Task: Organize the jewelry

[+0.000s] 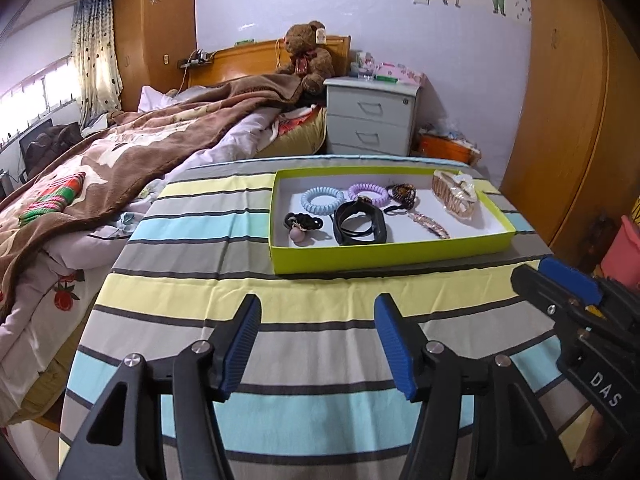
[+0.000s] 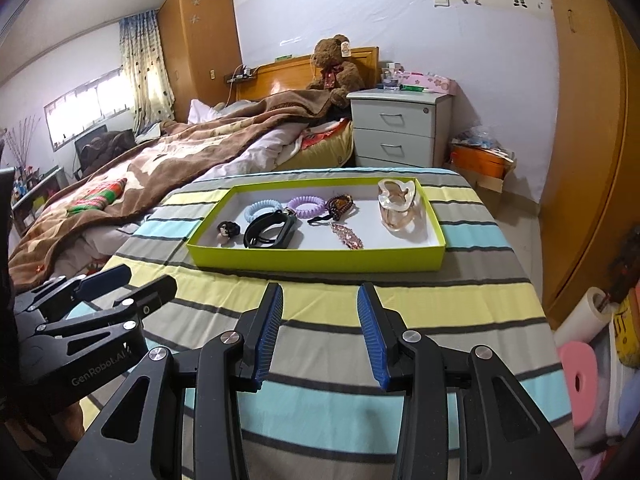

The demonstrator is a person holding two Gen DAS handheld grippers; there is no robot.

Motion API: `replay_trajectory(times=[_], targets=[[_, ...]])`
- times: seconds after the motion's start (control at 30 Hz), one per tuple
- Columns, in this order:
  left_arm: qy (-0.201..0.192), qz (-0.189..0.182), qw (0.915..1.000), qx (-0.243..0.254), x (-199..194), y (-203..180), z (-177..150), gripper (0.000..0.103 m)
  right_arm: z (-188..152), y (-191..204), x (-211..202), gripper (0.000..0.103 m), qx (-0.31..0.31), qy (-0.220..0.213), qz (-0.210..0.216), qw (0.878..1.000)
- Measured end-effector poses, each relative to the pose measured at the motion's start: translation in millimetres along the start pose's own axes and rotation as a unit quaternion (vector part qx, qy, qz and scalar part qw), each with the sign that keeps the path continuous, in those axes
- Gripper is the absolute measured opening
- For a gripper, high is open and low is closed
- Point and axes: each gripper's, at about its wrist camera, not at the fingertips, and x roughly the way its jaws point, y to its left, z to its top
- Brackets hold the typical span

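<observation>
Table under a striped cloth (image 1: 320, 312). On its far half sits a shallow yellow-green tray (image 1: 384, 254), white inside, long side facing the grippers.

Tray contents, left to right:
- black hair tie with a pale bead (image 1: 301, 227), near-left corner
- blue coil hair tie (image 1: 322, 199), far side
- black band (image 1: 360, 224), looped, near the middle, looks like a watch strap
- purple coil hair tie (image 1: 368, 194), just beyond the black band, seemingly touching it
- dark beaded piece (image 1: 402, 193), right of the purple coil
- pink glittery clip (image 1: 432, 226), lying flat, near side
- pale pink claw clip (image 1: 456, 194), far-right end, apart from the rest

Left gripper (image 1: 318, 342): jaws wide apart, nothing between them, hovering over the cloth on the near side of the tray. Right gripper (image 2: 320, 334): jaws parted somewhat less, also holding nothing, likewise short of the tray's near wall. Each shows at the edge of the other's view, side by side.

Judgement: every piece visible lies inside the tray and none remains loose on the cloth, so this reads as either the very start or the finish of the sorting; cannot tell which. If more is due, the next move calls for reaching over the near wall and closing on one small item. The black band and purple coil overlap, so a clean single pick there needs care; flat clip may be hard to pinch.
</observation>
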Motion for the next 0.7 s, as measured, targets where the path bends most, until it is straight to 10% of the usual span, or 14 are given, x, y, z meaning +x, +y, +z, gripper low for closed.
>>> replay_trajectory(times=[0.7], targets=[[-0.019, 0.004, 0.9998, -0.005, -21, -2, -17, 0.061, -11, 10, -14, 0.040, -0.002, -0.009, 0.000, 1.000]])
